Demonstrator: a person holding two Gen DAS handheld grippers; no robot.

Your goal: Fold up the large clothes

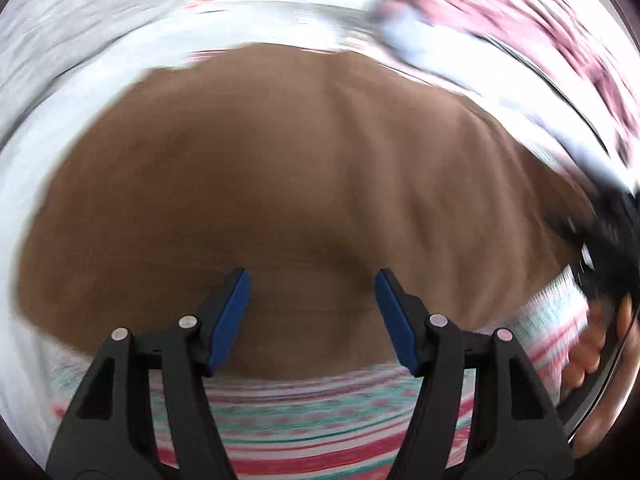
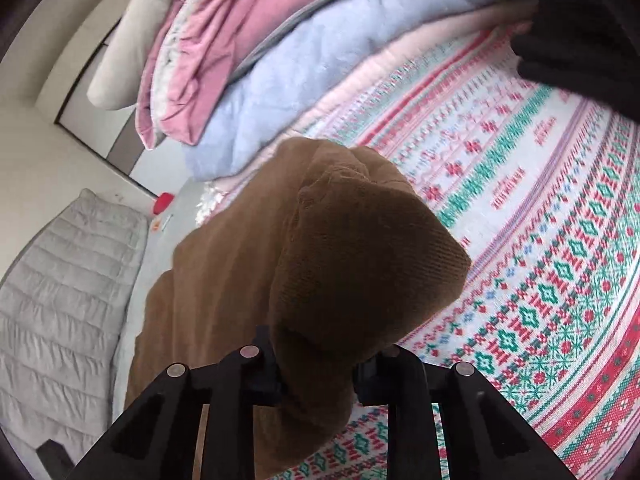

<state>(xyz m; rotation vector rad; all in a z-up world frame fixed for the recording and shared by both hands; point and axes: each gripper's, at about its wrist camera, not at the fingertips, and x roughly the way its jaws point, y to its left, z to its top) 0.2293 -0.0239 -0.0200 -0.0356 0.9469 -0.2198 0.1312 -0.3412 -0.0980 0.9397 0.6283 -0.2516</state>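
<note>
A large brown knitted garment (image 1: 300,160) lies spread on the patterned bed cover (image 1: 320,412). The left wrist view is blurred. My left gripper (image 1: 311,280) hovers just over the garment's near edge, its blue pads (image 1: 230,320) wide apart with only flat cloth seen between them. In the right wrist view the brown garment (image 2: 352,248) is bunched and lifted off the cover (image 2: 540,208). My right gripper (image 2: 318,380) is shut on a fold of it, and the cloth hides the fingertips. A hand (image 1: 592,340) with the other gripper shows at the right edge of the left wrist view.
A stack of folded quilts (image 2: 320,60), pink and pale blue, sits at the far side of the bed. A grey quilted mat (image 2: 60,280) lies on the floor to the left, with a small red object (image 2: 163,203) near it. A dark garment (image 2: 580,40) is at the top right.
</note>
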